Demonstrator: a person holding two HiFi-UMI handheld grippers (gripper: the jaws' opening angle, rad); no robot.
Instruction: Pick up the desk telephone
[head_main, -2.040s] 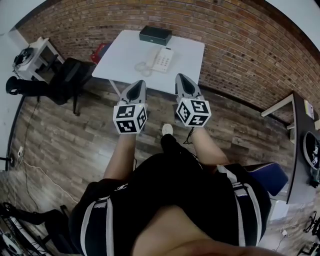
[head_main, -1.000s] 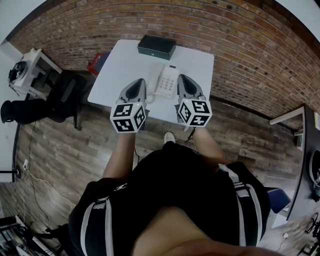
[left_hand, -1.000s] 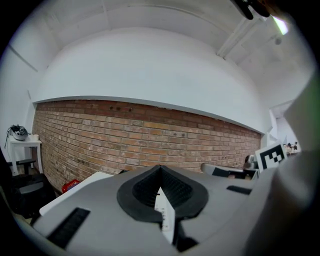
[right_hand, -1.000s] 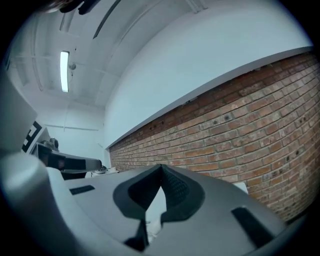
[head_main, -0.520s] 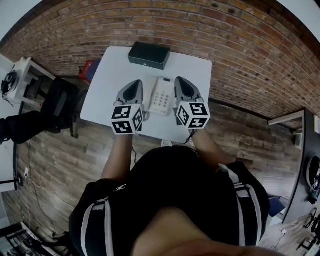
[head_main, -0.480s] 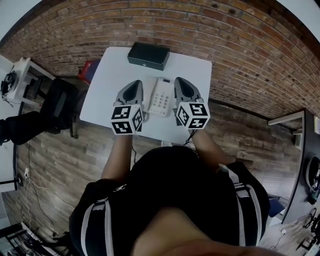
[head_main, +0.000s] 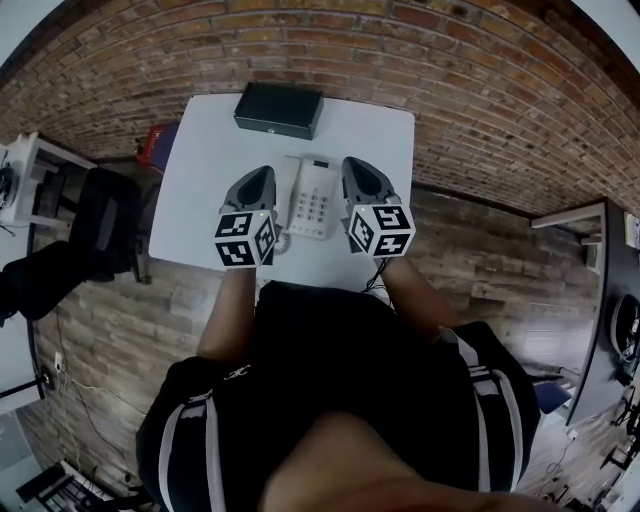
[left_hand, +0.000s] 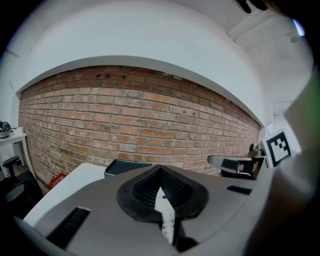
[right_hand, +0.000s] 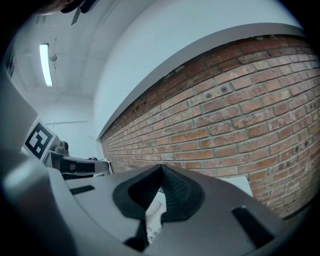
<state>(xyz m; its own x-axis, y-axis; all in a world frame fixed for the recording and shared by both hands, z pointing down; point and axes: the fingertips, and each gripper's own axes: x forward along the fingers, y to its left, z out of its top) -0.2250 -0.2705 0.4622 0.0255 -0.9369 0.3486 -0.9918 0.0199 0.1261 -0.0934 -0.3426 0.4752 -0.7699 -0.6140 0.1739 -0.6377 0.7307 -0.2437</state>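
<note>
Far left: a black chair (head_main: 96, 214) stands on the wood floor (head_main: 120, 330), off the table's left edge, with a red thing (head_main: 158, 146) near the table's far left corner; I cannot tell what it is.
Table: a white table (head_main: 205, 205) against the brick wall (head_main: 480, 80), right in front of me.
Left gripper: my left gripper (head_main: 261, 174) is over the table, just left of the telephone. Its jaws are pressed together with nothing between them. It points away from me and tips slightly down.
Left gripper view: past the closed jaw tips (left_hand: 160, 169) I see a strip of the telephone's keypad (left_hand: 167, 220) below.
Box: a dark box (head_main: 279, 109) lies at the table's far edge, against the wall and beyond the telephone. Its lid is down, so I cannot see what is inside.
Telephone: the white desk telephone (head_main: 314, 198) lies flat mid-table between my two grippers, keypad up. Neither gripper holds it.
Right gripper: my right gripper (head_main: 351, 162) is just right of the telephone, its jaws closed on nothing. It points away from me, nearly level.
Arms: both forearms reach forward side by side, marker cubes toward me.
</note>
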